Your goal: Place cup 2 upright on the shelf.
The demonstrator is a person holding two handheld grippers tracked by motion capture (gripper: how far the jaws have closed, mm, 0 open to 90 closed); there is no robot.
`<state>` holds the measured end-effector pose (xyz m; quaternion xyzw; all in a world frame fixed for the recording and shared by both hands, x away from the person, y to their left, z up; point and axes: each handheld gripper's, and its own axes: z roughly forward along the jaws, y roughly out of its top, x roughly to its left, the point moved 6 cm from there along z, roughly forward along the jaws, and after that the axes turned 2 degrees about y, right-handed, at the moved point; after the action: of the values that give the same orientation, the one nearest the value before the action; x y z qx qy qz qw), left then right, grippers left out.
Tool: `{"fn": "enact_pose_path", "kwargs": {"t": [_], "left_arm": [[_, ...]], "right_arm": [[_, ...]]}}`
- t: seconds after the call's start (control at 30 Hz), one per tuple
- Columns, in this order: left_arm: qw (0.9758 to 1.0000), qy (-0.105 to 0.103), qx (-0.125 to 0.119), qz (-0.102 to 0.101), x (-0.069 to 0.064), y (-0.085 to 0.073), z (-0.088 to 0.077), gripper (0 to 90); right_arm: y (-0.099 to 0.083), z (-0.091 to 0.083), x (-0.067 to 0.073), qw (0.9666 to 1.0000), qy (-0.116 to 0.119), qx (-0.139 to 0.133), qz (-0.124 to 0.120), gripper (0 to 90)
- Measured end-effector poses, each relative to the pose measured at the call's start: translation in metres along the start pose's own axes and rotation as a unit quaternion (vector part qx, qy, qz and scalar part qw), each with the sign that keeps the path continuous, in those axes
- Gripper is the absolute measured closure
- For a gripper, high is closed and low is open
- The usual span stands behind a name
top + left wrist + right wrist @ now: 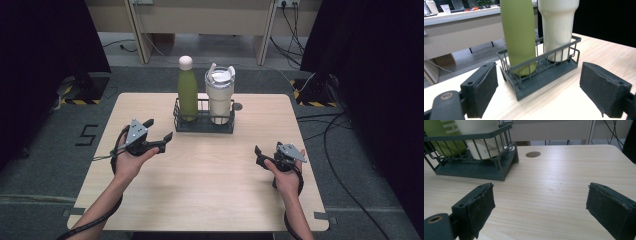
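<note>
1. High view: a dark wire rack [203, 122] stood at the far middle of the wooden counter [210, 185]. It held a green bottle [188, 92] in its left half and a cream tumbler [220, 97] in its right half, both upright and just beside each other. The left claw [159, 131] hovered at about 8 o'clock from the rack, near its left end, jaws spread and holding nothing. The right claw [258, 156] hung at about 4 o'clock from the rack, farther off, over bare wood; I could not tell from here how wide it stood.

2. Left gripper view: the left claw [539, 90] looked straight at the rack [541, 72], and the bottle [518, 35] and tumbler [556, 27] rose between its wide-open pads. The bottle seemed the likelier target. To do it well, I judged the claw should come in level, centre on the bottle's body above the rack's top rail, and close without nudging the tumbler.

3. Right gripper view: the right claw [540, 207] was spread wide and empty above the counter [564, 185], with the rack [474, 167] at about 11 o'clock and a round hole [533, 154] in the counter beyond. It could steady the rack during a lift.
</note>
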<state>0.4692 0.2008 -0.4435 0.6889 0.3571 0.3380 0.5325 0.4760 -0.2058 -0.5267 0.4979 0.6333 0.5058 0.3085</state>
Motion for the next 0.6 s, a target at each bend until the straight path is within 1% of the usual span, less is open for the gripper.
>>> {"fn": "enact_pose_path", "kwargs": {"t": [0.17,0.47,0.6], "left_arm": [[1.0,0.004,0.001,-0.004,0.002,-0.011,-0.01,14.4],[0.9998,0.013,0.011,-0.008,0.006,-0.029,-0.024,14.4],[0.9996,0.017,0.019,-0.012,0.008,-0.042,-0.03,14.4]], "right_arm": [[0.0,0.0,0.001,1.0,0.001,0.001,0.0,8.1],[-0.001,0.0,0.001,1.0,0.0,0.002,0.0,8.1],[-0.001,0.0,0.001,1.0,0.0,0.001,-0.002,8.1]]}}
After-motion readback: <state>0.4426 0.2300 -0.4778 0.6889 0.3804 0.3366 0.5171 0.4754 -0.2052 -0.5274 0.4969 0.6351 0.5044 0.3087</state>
